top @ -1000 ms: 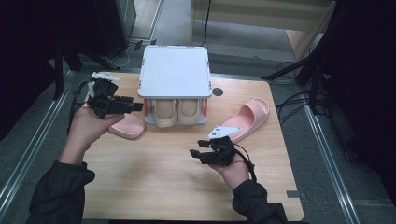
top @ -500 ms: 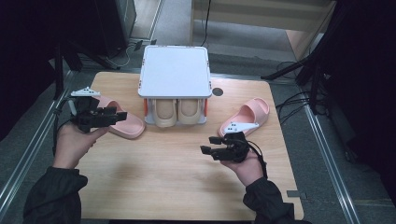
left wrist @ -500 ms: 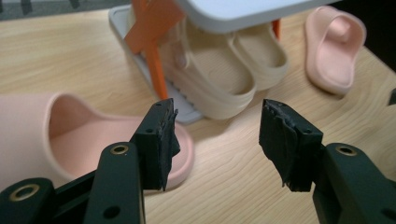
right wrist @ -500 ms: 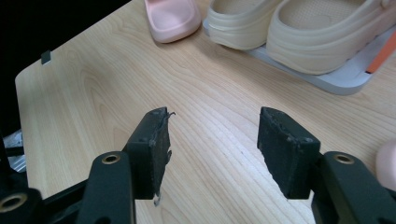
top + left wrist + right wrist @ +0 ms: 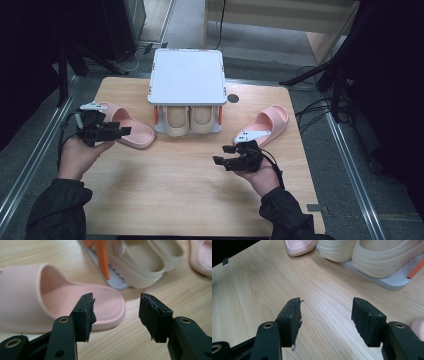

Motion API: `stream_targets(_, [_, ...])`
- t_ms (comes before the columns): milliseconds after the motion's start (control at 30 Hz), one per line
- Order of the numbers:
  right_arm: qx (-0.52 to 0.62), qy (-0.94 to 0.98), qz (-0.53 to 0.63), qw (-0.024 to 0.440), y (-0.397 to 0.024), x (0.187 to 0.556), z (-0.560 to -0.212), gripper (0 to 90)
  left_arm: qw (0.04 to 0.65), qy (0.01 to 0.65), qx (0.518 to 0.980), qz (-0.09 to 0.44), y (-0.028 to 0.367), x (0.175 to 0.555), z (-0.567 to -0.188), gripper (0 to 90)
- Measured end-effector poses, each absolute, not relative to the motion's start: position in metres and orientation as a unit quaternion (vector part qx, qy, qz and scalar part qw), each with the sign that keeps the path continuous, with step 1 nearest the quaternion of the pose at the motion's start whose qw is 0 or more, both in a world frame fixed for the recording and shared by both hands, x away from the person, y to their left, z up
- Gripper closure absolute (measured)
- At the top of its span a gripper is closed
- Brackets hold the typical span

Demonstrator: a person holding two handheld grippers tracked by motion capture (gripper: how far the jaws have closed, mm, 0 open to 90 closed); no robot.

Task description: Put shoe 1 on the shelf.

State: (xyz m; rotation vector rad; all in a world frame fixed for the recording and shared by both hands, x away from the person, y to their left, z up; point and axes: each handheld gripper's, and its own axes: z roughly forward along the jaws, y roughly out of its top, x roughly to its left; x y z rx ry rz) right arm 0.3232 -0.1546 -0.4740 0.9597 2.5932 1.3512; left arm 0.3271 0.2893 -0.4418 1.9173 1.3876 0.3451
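Table evenly lit — surroundings dark; gripper views' far edges perhaps slightly soft.

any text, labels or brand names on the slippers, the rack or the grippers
None can be read.
Pink slippers: plain, no print visible.
Beige slippers: plain ridged straps, no logo.
Rack: blank white top, no label.
Left gripper and right gripper: black jaws, no markings.

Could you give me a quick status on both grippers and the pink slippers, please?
Left gripper open, beside left pink slipper, not gripping. Right gripper open, jaws just widened, nothing between. Right pink slipper untouched. Path clear.
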Motion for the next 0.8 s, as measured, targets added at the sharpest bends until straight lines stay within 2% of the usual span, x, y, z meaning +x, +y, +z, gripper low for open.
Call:
stream_targets(500, [0.318,0.841,0.436,0.027,-0.155,0.326,-0.477,41.9,0.331,0.582,0.729,0.139,0.313,0.344,-0.466,44.8])
stream_targets(800, [0.320,0.839,0.440,0.029,-0.156,0.325,-0.476,41.8,0.322,0.604,0.714,0.144,0.328,0.351,-0.476,41.6])
